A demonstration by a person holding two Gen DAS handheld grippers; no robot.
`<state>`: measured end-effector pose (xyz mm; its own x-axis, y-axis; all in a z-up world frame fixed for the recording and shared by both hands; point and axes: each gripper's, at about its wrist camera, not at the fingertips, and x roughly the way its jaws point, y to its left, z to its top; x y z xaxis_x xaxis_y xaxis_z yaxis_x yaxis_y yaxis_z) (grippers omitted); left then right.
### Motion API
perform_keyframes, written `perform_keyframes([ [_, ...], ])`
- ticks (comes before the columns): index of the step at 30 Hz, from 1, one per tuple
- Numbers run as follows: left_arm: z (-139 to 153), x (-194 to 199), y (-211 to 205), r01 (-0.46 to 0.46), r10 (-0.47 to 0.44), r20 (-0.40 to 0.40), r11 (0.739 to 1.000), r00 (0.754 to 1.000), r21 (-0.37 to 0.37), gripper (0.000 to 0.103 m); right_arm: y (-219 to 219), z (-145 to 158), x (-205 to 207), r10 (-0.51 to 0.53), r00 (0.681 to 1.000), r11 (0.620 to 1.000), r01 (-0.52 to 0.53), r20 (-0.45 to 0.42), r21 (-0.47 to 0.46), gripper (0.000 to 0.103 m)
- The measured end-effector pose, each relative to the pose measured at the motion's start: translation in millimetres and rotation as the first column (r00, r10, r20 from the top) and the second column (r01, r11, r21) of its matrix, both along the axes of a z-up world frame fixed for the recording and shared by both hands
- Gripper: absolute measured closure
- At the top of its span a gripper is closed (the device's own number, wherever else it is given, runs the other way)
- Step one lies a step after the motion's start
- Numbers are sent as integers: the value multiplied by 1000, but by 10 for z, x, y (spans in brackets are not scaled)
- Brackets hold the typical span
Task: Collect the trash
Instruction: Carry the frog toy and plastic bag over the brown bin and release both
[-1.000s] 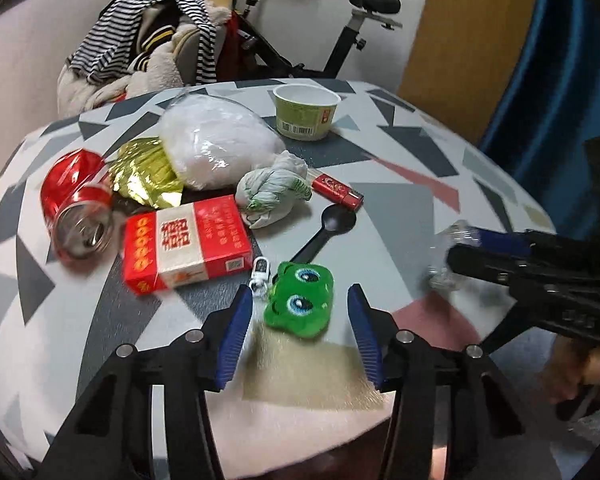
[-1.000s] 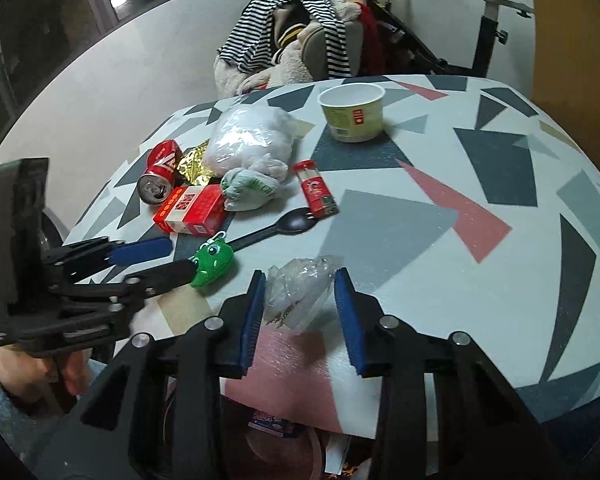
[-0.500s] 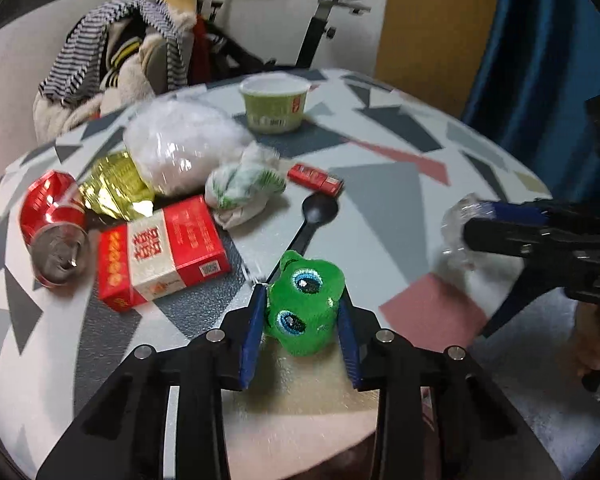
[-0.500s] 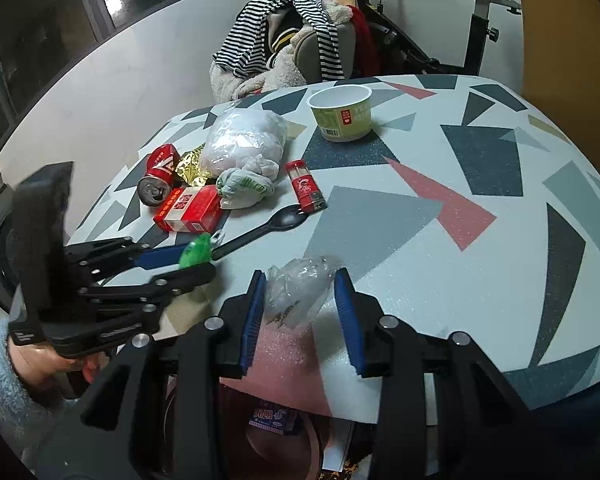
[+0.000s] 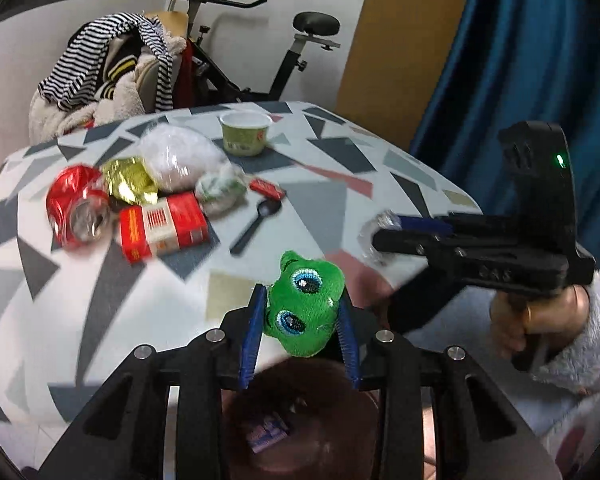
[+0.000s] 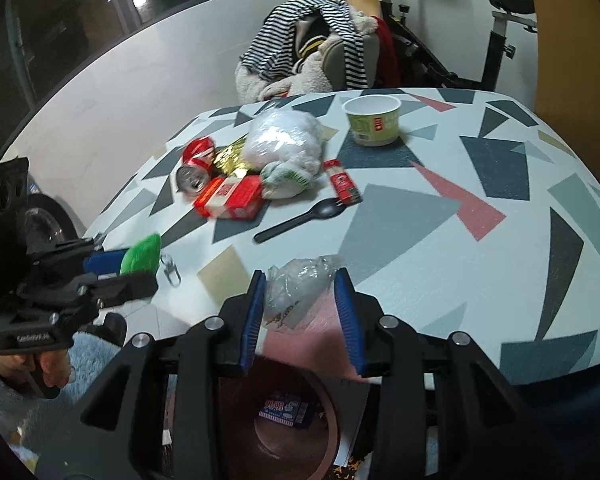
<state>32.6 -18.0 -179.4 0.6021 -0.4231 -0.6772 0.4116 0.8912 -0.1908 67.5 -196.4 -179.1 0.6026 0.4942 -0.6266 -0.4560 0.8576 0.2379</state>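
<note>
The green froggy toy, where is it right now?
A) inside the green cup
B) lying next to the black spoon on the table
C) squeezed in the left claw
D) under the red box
C: the green froggy toy sits pinched between the blue pads of the left claw, lifted off the table.

the soda can (image 5: pixel 78 210) and red box (image 5: pixel 162 226) are blurred in the left view. the gripper frame hides much of the bin (image 6: pixel 296 420) below; its packet's (image 6: pixel 286 408) print is unreadable.
</note>
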Motion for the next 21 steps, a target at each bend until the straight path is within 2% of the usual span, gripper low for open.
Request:
perform_keyframes([
  [5,-213,-289,47,31,-31,-51,1000,998,4,69,89,-77,-188,43,999,999,-43,-7,-9,65],
  [11,-625,-460,59,41,-26,-147,994,989,99,69,196,-234,-329,65,997,997,-66,-38,-47,65],
  [15,-756,-471,50,59,-37,-179,991,983,122,67,253,-302,-393,80,996,994,-83,-47,-65,65],
  [16,-769,-474,51,61,-37,-181,990,983,126,65,262,-320,-404,82,995,994,-85,-49,-68,65],
  [18,-771,-468,58,58,-35,-175,990,984,128,52,264,-354,-412,80,995,994,-84,-55,-74,65],
  [19,-759,-471,67,49,-28,-164,991,986,128,39,267,-371,-419,79,995,994,-84,-59,-75,65],
  [20,-738,-478,92,35,-17,-148,992,989,124,34,266,-385,-429,78,995,994,-82,-62,-74,65],
  [21,-724,-464,100,28,-11,-143,992,990,119,34,262,-394,-435,77,995,994,-82,-64,-72,65],
])
